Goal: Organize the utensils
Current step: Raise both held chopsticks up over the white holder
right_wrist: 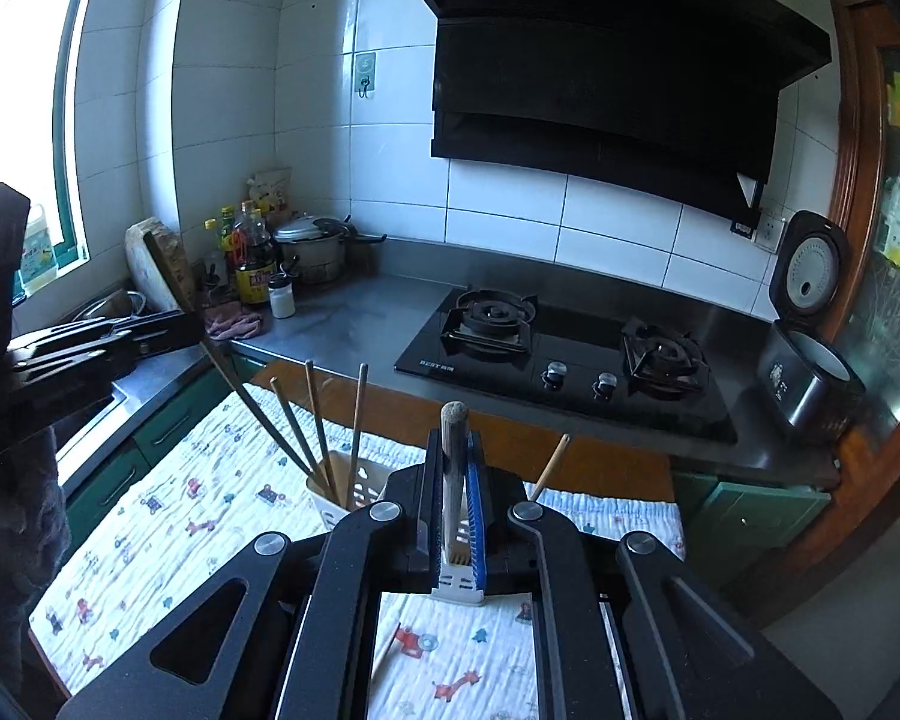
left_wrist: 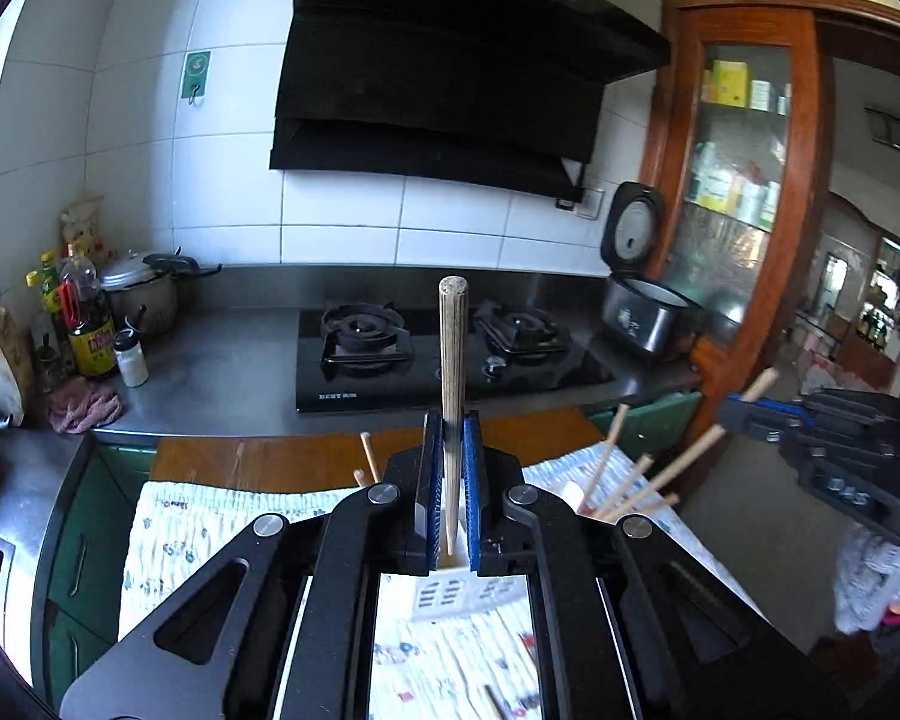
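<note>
Above patterned cloth [right_wrist: 168, 516] | each hand-held gripper pinches one round pale wooden chopstick [left_wrist: 452, 372] | upright

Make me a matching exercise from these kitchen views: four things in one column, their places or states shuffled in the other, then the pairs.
Things:
1. left tool
2. white chopstick holder
3. rice cooker
4. pink rag

Places or states:
A. lid standing open
B. on the patterned cloth, chopsticks inside
C. shut on a chopstick
D. on the counter beside the bottles

Pairs: 1-C, 2-B, 3-A, 4-D
</note>
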